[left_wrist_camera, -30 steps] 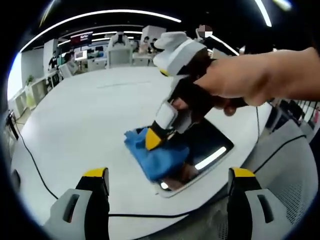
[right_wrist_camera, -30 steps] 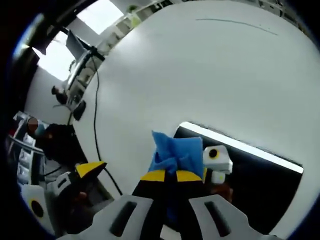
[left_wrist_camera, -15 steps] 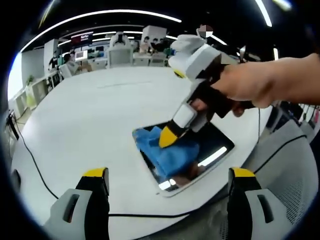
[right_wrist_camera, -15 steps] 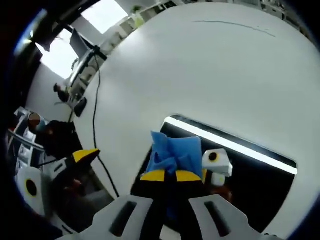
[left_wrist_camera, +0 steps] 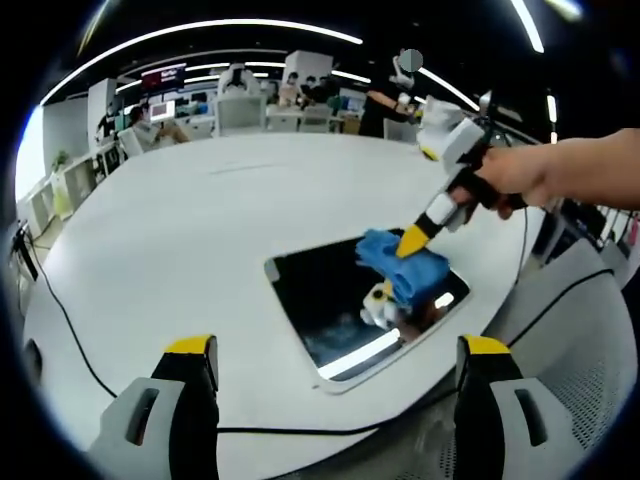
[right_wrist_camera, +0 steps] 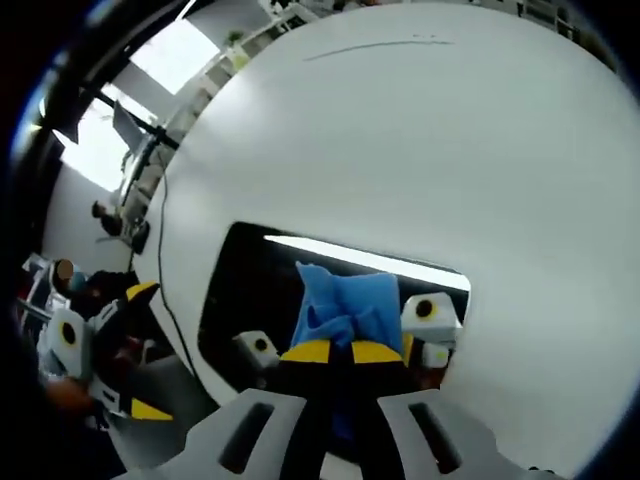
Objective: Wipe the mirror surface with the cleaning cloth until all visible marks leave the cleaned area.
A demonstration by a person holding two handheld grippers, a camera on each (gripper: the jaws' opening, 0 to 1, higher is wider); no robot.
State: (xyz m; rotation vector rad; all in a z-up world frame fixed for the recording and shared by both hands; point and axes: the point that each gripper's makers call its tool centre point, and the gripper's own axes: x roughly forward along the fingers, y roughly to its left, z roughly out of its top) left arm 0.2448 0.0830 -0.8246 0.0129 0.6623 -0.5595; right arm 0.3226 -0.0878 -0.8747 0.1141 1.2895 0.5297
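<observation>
Presently: mirror (left_wrist_camera: 340, 300), flat on white tabletop (left_wrist_camera: 180, 230), dark glass reflecting ceiling lights. Cleaning cloth (left_wrist_camera: 405, 265), blue, bunched, pinched between the closed jaws of the right hand-held gripper (right_wrist_camera: 335, 352) and pressed to the glass near the mirror's far right edge. Left hand-held gripper (left_wrist_camera: 335, 350): jaws spread wide, empty, hovering off the mirror's near edge. Marks too faint to judge. Advice for the stroke: keep cloth flat against glass, even pressure, overlapping passes edge to edge, grip firm so the cloth cannot slip
</observation>
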